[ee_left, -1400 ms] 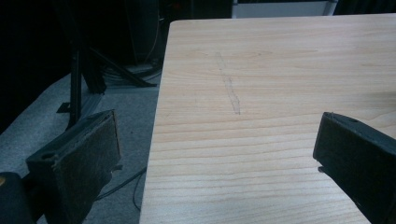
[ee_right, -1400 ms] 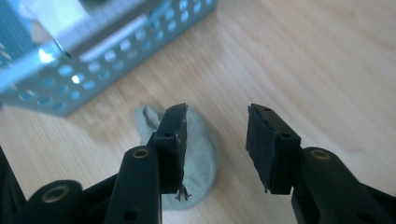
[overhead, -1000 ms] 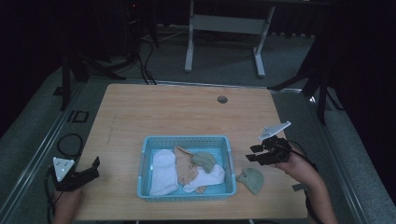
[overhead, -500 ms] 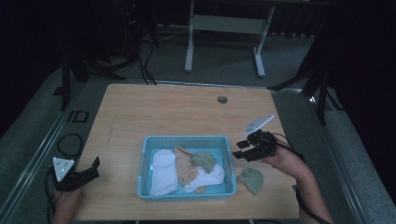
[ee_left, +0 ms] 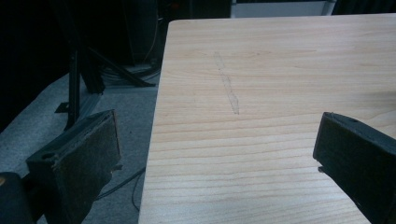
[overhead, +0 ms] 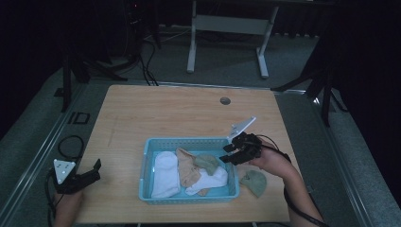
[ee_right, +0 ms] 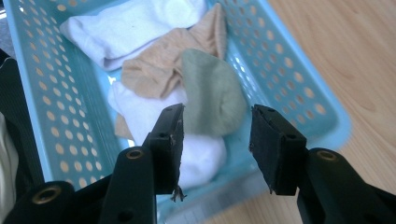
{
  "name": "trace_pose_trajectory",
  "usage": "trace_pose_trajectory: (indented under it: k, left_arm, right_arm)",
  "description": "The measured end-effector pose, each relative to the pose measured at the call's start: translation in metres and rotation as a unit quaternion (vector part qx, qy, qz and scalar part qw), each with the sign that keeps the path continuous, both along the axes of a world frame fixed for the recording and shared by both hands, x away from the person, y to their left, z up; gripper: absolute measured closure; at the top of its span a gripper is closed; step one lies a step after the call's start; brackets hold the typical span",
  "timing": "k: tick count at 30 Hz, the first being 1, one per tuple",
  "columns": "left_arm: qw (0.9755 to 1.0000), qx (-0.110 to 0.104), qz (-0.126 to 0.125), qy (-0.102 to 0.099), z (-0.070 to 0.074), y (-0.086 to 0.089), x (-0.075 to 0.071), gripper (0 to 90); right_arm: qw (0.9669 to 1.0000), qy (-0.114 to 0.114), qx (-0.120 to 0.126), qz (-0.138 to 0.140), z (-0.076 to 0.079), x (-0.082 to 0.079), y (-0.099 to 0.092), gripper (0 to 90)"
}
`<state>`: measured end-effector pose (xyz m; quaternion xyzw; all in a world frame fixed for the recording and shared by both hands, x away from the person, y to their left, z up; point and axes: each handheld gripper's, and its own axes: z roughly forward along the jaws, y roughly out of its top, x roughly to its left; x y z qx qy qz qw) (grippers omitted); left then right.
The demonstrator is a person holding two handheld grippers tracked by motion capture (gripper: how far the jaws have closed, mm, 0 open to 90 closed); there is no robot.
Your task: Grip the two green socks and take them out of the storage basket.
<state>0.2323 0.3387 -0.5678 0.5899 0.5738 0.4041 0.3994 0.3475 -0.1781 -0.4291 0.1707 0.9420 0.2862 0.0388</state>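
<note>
Two white socks (ee_right: 140, 21) lie partly buried under others in basket (ee_right: 289, 60).

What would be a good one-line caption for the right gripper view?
Open right gripper hovers over a blue perforated basket of socks, lined up with the green sock.

a round dark hole (overhead: 225, 100) is seen in the wooden table (overhead: 165, 113) at twelve o'clock. a white-legged stand (overhead: 227, 33) is set on the grey floor beyond, with black cables (overhead: 146, 61) at eleven o'clock.
</note>
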Motion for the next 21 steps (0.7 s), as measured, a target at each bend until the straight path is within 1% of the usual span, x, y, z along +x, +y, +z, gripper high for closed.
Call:
trace_pose_trajectory:
  k: [2,6,8,10,13,14,15,16,21]
  left_arm:
    - [1.0000,0.000,0.000,0.000,0.000,0.000,0.000,0.3]
    - [1.0000,-0.001,-0.001,-0.001,0.000,0.000,0.000,0.4]
    - [1.0000,-0.001,-0.001,-0.001,0.000,0.000,0.000,0.4]
    - [1.0000,0.000,-0.002,-0.002,0.000,0.000,0.000,0.3]
    - [1.0000,-0.001,-0.002,-0.001,0.000,0.000,0.000,0.3]
    - [1.0000,-0.001,-0.002,-0.001,0.000,0.000,0.000,0.3]
    - [1.0000,-0.001,-0.002,-0.002,0.000,0.000,0.000,0.3]
    - [1.0000,-0.001,-0.002,-0.002,0.000,0.000,0.000,0.4]
    - [1.0000,-0.001,-0.002,-0.002,0.000,0.000,0.000,0.3]
  right_arm:
    - [1.0000,0.003,-0.001,0.003,-0.003,0.000,0.004,54.1]
    - [0.9997,0.014,-0.012,0.013,-0.014,0.002,0.019,54.1]
    - [0.9996,0.016,-0.016,0.014,-0.017,0.003,0.022,54.1]
    - [0.9993,0.023,-0.023,0.020,-0.023,0.004,0.032,54.1]
    - [0.9989,0.028,-0.030,0.024,-0.029,0.006,0.039,54.0]
    - [0.9989,0.028,-0.030,0.024,-0.029,0.006,0.039,54.0]
    - [0.9987,0.030,-0.032,0.027,-0.032,0.007,0.041,53.9]
    - [0.9983,0.036,-0.035,0.027,-0.036,0.008,0.044,53.8]
    - [0.9978,0.043,-0.041,0.030,-0.045,0.011,0.051,53.8]
